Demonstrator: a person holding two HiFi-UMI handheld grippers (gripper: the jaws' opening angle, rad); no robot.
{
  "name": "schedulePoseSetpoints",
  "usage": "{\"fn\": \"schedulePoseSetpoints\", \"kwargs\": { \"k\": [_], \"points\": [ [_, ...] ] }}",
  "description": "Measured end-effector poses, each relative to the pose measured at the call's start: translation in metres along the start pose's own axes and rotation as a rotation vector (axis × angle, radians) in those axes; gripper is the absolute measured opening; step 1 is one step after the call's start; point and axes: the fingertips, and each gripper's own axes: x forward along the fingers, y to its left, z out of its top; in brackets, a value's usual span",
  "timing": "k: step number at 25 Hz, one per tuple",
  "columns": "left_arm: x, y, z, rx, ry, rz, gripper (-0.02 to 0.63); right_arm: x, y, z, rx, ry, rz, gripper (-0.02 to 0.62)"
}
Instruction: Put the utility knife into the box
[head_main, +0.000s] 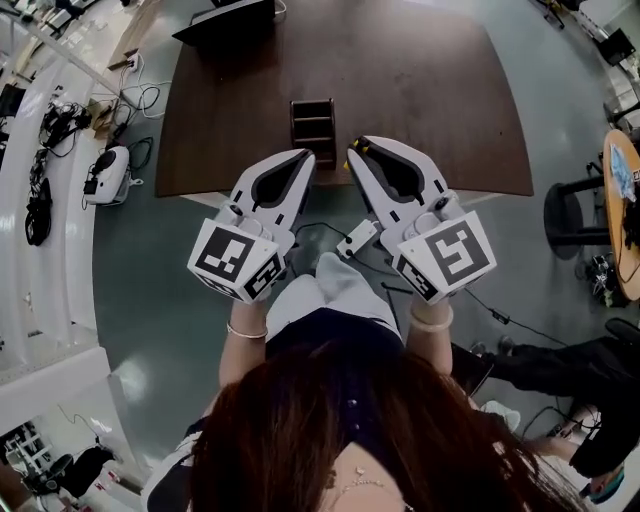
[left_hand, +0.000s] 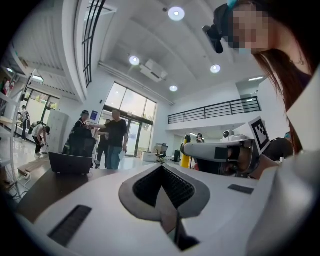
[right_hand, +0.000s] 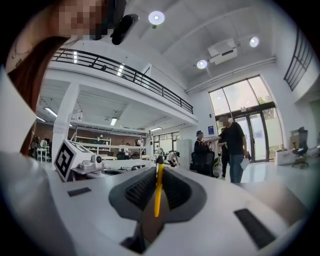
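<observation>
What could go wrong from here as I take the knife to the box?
The utility knife is only a thin strip between the right gripper's shut jaws, so it may twist or slip. The box has narrow compartments, and the knife could catch on a divider. The left gripper, shut and empty, hangs close beside the right and might bump it.

Left claw (head_main: 307, 157), right claw (head_main: 352, 151): seemingly white

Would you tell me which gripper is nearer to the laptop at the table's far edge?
Left. The laptop lies ahead and to the left of the left gripper; the right gripper, shut on the utility knife, is held further right.
</observation>
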Motion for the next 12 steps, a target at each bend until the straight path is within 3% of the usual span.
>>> {"fn": "schedulePoseSetpoints", "kwargs": {
  "k": [12],
  "points": [
    [0.043, 0.055, -0.009, -0.026, 0.043, -0.008, 0.0, 0.057, -0.041, -0.016, 0.062, 0.015, -0.014, 0.051]
  ]
}}
